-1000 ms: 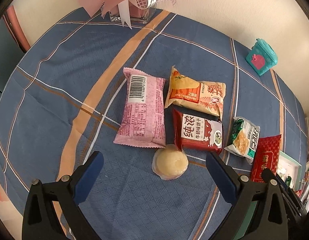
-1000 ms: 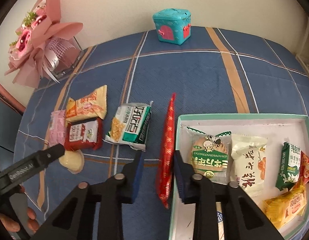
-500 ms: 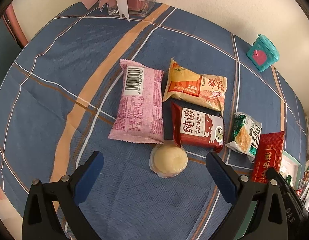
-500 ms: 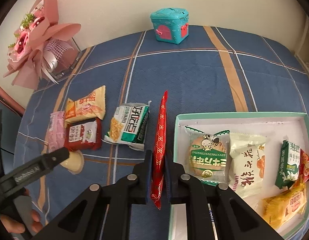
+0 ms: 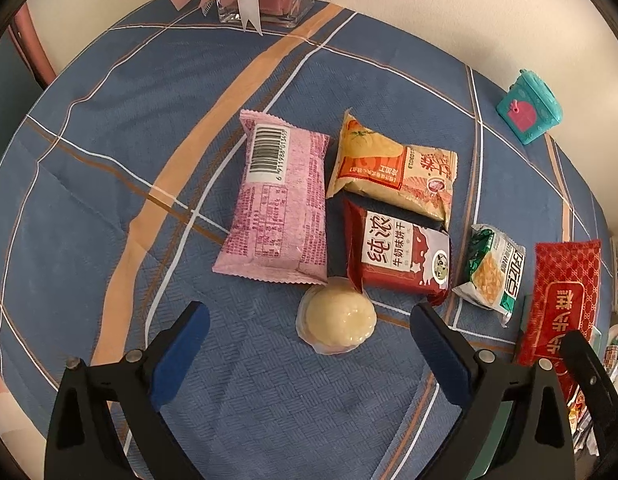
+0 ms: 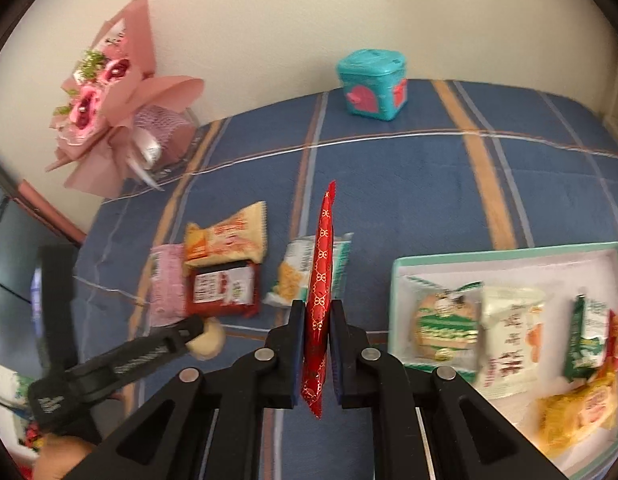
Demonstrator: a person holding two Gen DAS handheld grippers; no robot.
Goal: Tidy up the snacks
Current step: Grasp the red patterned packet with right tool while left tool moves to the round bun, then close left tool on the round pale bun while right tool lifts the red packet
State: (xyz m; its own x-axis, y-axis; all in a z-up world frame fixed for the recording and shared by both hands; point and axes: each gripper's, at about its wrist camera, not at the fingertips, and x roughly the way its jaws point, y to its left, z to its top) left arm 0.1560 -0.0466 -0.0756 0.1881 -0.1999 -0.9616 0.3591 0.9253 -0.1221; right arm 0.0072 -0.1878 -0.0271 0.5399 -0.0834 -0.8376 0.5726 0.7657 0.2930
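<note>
My right gripper [image 6: 317, 312] is shut on a long red snack packet [image 6: 321, 276], held on edge above the cloth, left of the green-rimmed tray [image 6: 393, 280]. The packet also shows in the left wrist view [image 5: 561, 304]. My left gripper [image 5: 309, 320] is open and empty, its fingers on either side of a round pale cake [image 5: 337, 320]. Beyond it lie a pink packet [image 5: 277, 208], an orange packet [image 5: 393, 168], a dark red biscuit packet [image 5: 397, 256] and a green-white packet [image 5: 493, 272].
The tray holds several snacks, among them a round green-labelled one [image 6: 445, 324] and a white one [image 6: 509, 340]. A pink bouquet in a glass vase [image 6: 121, 108] and a teal box [image 6: 373, 84] stand at the table's far edge by the wall.
My right gripper has shut on the red packet and lifted it off the cloth. My left gripper has moved closer to the round cake, still open.
</note>
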